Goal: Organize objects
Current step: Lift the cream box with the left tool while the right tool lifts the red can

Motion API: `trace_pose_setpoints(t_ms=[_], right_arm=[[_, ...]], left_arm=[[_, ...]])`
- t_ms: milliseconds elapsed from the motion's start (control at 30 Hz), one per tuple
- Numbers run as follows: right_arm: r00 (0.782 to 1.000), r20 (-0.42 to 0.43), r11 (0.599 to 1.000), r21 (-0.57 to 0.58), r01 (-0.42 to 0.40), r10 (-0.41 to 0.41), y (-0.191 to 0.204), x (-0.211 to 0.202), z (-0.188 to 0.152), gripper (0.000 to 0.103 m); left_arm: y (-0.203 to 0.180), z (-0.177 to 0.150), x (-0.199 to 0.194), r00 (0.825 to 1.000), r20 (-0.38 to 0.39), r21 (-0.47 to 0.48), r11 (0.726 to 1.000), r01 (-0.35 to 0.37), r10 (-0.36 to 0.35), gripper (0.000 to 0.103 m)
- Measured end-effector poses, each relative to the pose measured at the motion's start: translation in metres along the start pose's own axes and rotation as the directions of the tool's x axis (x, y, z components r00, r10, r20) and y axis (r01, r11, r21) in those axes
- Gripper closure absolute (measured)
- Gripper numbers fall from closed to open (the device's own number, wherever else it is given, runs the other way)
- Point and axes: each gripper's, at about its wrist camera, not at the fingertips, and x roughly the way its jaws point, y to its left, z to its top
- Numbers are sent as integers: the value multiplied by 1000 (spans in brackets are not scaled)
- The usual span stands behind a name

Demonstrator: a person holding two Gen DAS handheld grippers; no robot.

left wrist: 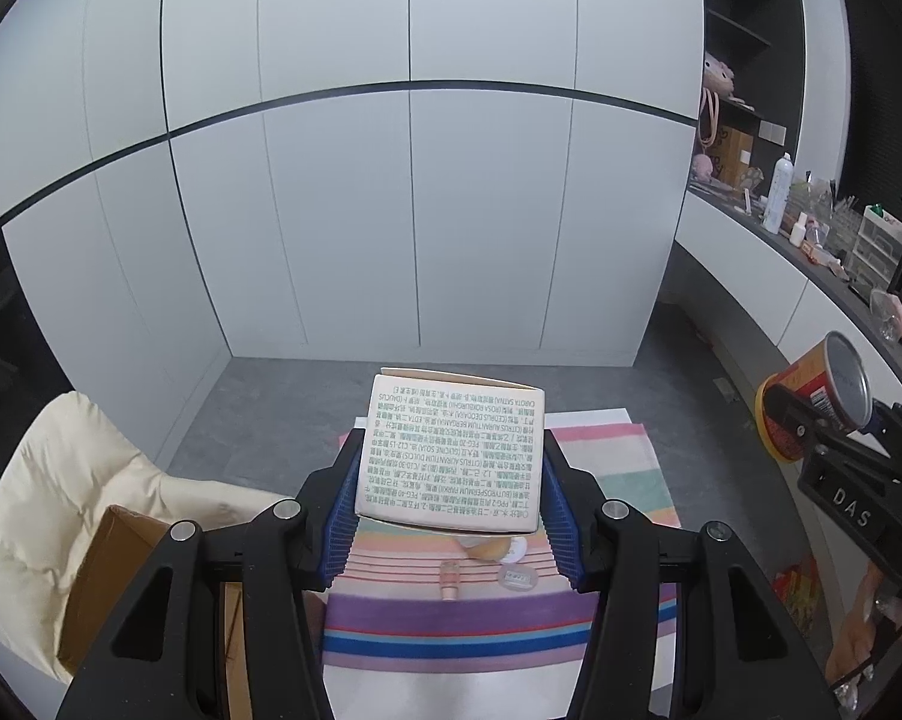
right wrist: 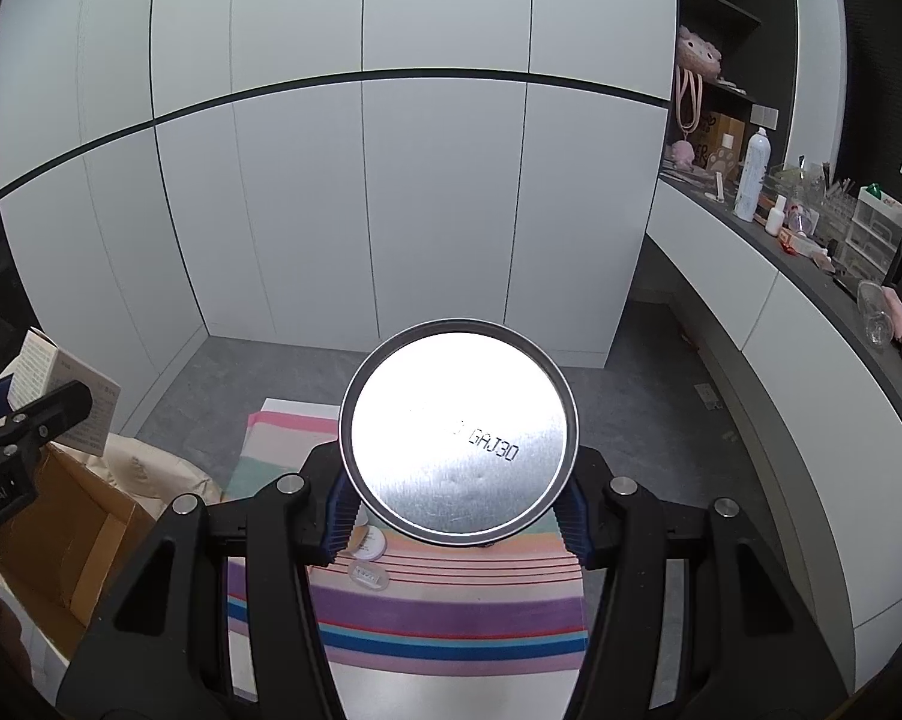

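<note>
left wrist view first: our left gripper (left wrist: 451, 474) has its blue pads clamped on both sides of a white carton (left wrist: 451, 450), printed face up with green text running upside down to us, and it hangs in the air above the striped cloth (left wrist: 451, 618). below the carton, on the cloth near its middle, we spot a small round jar (left wrist: 494, 547), a tiny bottle (left wrist: 449, 577) lying on its side and a clear little case (left wrist: 517, 577) just beside it. off the cloth's left edge sits an open cardboard box (left wrist: 114, 576) against a cream cushion (left wrist: 78, 480).

over on the right of that view we catch our right gripper (left wrist: 811, 420) from the side, jaws closed around a red snack can (left wrist: 811, 396).

right wrist view now: the can's shiny metal end (right wrist: 457, 438) faces us, stamped with dark code, and the pads (right wrist: 344, 516) press on its body from both sides. it too is held up over the cloth (right wrist: 451, 612), clear of the surface. at the left edge the carton (right wrist: 66, 396) shows in the other gripper (right wrist: 24, 426), above the open box (right wrist: 60, 546). a cluttered counter (right wrist: 781, 264) runs along the right.
</note>
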Motion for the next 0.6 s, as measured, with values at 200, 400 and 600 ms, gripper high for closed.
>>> trace_pose_setpoints(t_ms=[200,400,600], right_arm=[[1000,-18,1000,21,-8,8,-5,-1,-8,47],[1000,-29,1000,25,-4,4,-6,-18,-24,47],[998,-49,998,50,-27,30,-6,-39,-52,47]], left_arm=[[-3,-11,-8,1000,-2,2,1000,-7,7,49],[1,-37,-11,997,-70,-8,1000,12,-13,49],[6,-54,-35,999,-49,-8,1000,-19,18,49]])
